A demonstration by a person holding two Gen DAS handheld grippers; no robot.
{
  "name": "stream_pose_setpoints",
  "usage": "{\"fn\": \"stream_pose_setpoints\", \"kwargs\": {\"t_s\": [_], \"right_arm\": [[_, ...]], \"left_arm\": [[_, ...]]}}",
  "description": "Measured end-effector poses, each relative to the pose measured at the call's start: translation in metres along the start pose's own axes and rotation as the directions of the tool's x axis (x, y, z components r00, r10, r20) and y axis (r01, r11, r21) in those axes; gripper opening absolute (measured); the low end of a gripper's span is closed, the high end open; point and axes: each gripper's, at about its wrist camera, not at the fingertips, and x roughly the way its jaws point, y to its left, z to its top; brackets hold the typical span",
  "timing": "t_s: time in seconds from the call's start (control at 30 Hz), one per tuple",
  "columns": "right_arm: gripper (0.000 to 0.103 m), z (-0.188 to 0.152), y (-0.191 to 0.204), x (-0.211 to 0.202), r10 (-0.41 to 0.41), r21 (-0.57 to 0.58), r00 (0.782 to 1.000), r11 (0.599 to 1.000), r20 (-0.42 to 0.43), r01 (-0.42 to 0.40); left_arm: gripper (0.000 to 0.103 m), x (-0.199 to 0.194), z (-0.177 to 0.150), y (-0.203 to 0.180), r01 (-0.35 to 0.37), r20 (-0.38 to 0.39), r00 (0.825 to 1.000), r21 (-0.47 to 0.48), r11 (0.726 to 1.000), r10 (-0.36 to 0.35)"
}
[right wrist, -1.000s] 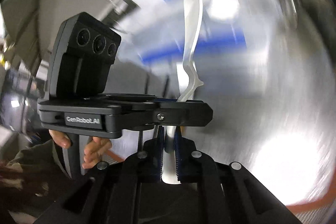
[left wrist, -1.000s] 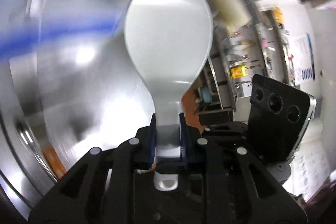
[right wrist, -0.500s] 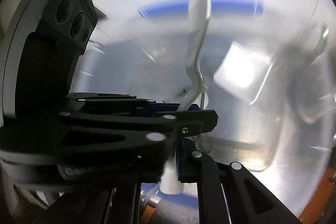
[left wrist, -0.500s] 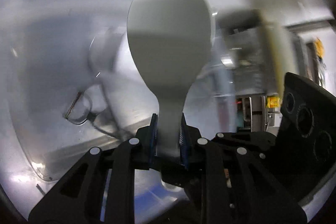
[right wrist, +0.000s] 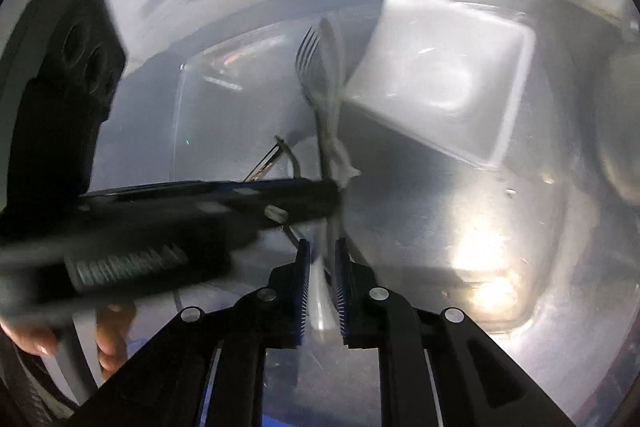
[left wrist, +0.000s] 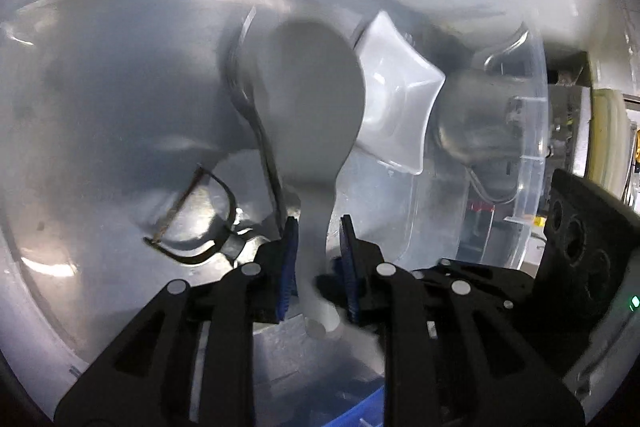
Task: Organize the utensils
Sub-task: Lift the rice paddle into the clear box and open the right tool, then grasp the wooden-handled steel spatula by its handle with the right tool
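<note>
— White spoon (left wrist: 316, 99)?
— Clamped by its handle in the left gripper (left wrist: 318, 247), over the clear bin (left wrist: 536, 147), tight between fork (left wrist: 244, 87) and square dish (left wrist: 396, 99).
— Right gripper (right wrist: 322, 267)?
— Jaws just easing apart, white handle (right wrist: 322, 307) loose between them.

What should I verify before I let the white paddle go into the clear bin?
1. Left gripper hold on the white paddle: the neck sits between the pads, with a sliver of gap at one pad. Cannot tell.
2. Right gripper hold on the handle end: the handle is between the pads and the jaws have just opened a little. Cannot tell.
3. Paddle over the clear bin: ok.
4. Free landing spot: the fork and the white square dish lie right beyond the paddle head. Not ok.
5. Sharp view for judging the drop: both views are blurred. Not ok.
</note>
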Motion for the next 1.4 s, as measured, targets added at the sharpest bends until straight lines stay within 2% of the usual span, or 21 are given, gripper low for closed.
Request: {"fn": "stream_pose_setpoints", "kwargs": {"t_s": [0.03, 0.1, 0.13, 0.17, 0.2, 0.23, 0.27, 0.33, 0.37, 0.4, 0.47, 0.53, 0.6, 0.7, 0.8, 0.97, 1.2, 1.4], "right_arm": [[0.015, -0.007, 0.001, -0.011, -0.003, -0.011, 0.999, 1.0, 0.036, 0.003], [0.015, -0.029, 0.008, -0.048, 0.038, -0.065, 0.989, 0.997, 0.142, -0.029], [0.016, -0.046, 0.012, -0.068, 0.071, -0.097, 0.979, 0.994, 0.193, -0.053], [0.025, -0.071, 0.021, -0.091, 0.126, -0.146, 0.96, 0.985, 0.25, -0.091], [0.039, -0.088, 0.026, -0.104, 0.158, -0.18, 0.948, 0.977, 0.278, -0.11], [0.044, -0.113, 0.032, -0.117, 0.19, -0.226, 0.931, 0.967, 0.311, -0.122], [0.045, -0.142, 0.041, -0.127, 0.206, -0.276, 0.917, 0.955, 0.343, -0.111], [0.045, -0.178, 0.058, -0.122, 0.187, -0.319, 0.923, 0.945, 0.337, -0.075], [0.045, -0.199, 0.064, -0.107, 0.158, -0.324, 0.94, 0.945, 0.304, -0.054], [0.045, -0.212, 0.062, -0.095, 0.134, -0.321, 0.953, 0.946, 0.273, -0.041], [0.045, -0.235, 0.066, -0.055, 0.062, -0.313, 0.978, 0.95, 0.198, 0.003], [0.045, -0.248, 0.064, -0.011, 0.025, -0.282, 0.995, 0.959, 0.098, 0.004], [0.045, -0.26, 0.063, 0.023, -0.004, -0.254, 0.999, 0.967, 0.037, 0.013], [0.045, -0.262, 0.07, 0.052, -0.017, -0.225, 1.0, 0.974, -0.002, 0.016], [0.044, -0.259, 0.081, 0.064, -0.064, -0.215, 0.998, 0.975, 0.0, 0.063], [0.041, -0.261, 0.092, 0.076, -0.173, -0.235, 0.985, 0.957, 0.015, 0.172], [0.041, -0.262, 0.082, 0.072, -0.208, -0.179, 0.977, 0.961, 0.043, 0.212], [0.039, -0.268, 0.094, 0.08, -0.295, -0.207, 0.953, 0.93, 0.07, 0.304]], "left_arm": [[0.019, -0.012, -0.003, -0.003, -0.011, 0.048, 0.999, 0.022, 1.0, 0.01], [0.02, -0.044, -0.012, -0.007, -0.023, 0.173, 0.985, 0.1, 0.995, 0.005], [0.027, -0.064, -0.024, -0.017, -0.031, 0.238, 0.971, 0.151, 0.988, -0.006], [0.045, -0.081, -0.034, -0.021, -0.036, 0.292, 0.956, 0.194, 0.98, -0.023], [0.057, -0.102, -0.054, -0.029, -0.036, 0.355, 0.933, 0.244, 0.969, -0.055], [0.07, -0.12, -0.072, -0.034, -0.04, 0.409, 0.909, 0.281, 0.959, -0.082], [0.07, -0.138, -0.095, -0.037, -0.066, 0.472, 0.876, 0.316, 0.946, -0.097], [0.07, -0.155, -0.127, -0.037, -0.102, 0.526, 0.845, 0.343, 0.934, -0.101], [0.07, -0.16, -0.149, -0.033, -0.095, 0.536, 0.836, 0.354, 0.93, -0.118], [0.07, -0.161, -0.164, -0.029, -0.081, 0.535, 0.834, 0.356, 0.931, -0.132], [0.07, -0.159, -0.185, -0.011, -0.06, 0.519, 0.844, 0.342, 0.938, -0.136], [0.07, -0.151, -0.2, 0.006, -0.05, 0.499, 0.858, 0.314, 0.948, -0.12], [0.07, -0.139, -0.212, 0.02, -0.029, 0.466, 0.878, 0.282, 0.959, -0.111], [0.07, -0.12, -0.223, 0.044, 0.006, 0.415, 0.904, 0.229, 0.973, -0.103], [0.07, -0.108, -0.235, 0.062, 0.021, 0.382, 0.919, 0.192, 0.981, -0.094], [0.07, -0.092, -0.251, 0.077, 0.026, 0.356, 0.931, 0.163, 0.986, -0.083], [0.07, -0.075, -0.263, 0.079, 0.035, 0.303, 0.949, 0.16, 0.986, -0.083], [0.07, -0.062, -0.268, 0.075, 0.067, 0.278, 0.954, 0.155, 0.986, -0.109]]}}
